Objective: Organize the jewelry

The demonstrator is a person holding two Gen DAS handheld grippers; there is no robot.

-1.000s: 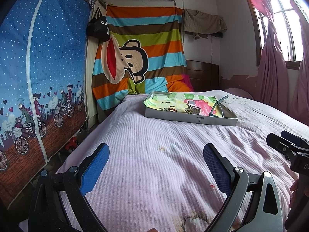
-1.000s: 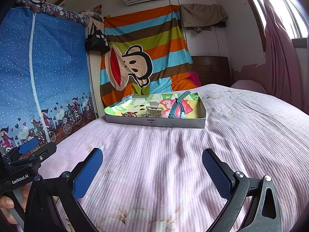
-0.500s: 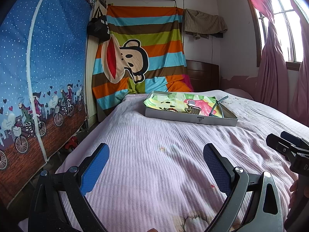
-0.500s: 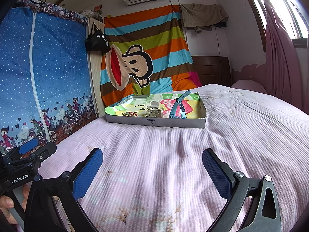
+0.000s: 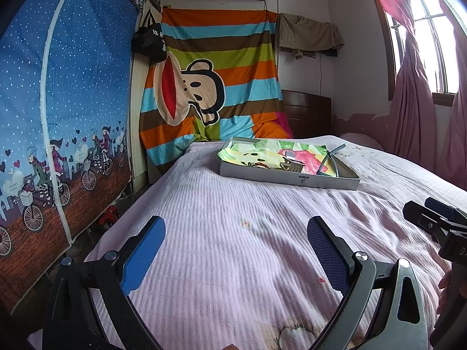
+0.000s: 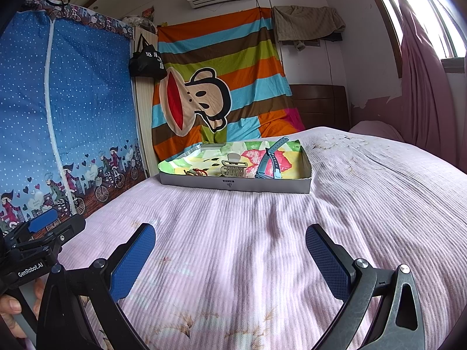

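Observation:
A shallow grey cardboard tray (image 6: pixel 233 186) lined with bright cartoon cloth sits far ahead on the pink bedspread; it also shows in the left wrist view (image 5: pixel 289 178). In it lie a beige hair claw clip (image 6: pixel 232 168), a blue watch band (image 6: pixel 270 162) and a small red-and-dark bracelet (image 6: pixel 197 172). In the left wrist view I see the clip (image 5: pixel 292 165) and the band (image 5: pixel 329 160). My left gripper (image 5: pixel 235 242) and right gripper (image 6: pixel 230 248) are both open and empty, low over the bed, well short of the tray.
The pink bedspread (image 6: pixel 292 233) fills the foreground. A blue fabric wardrobe (image 5: pixel 58 102) stands along the left, with a gap to the floor beside the bed. A striped monkey blanket (image 6: pixel 216 87) hangs behind the tray. Pink curtains and a window are at the right.
The left wrist view has shifted slightly, so the tray's contents show a little more. Both grippers stay open and nearly still.

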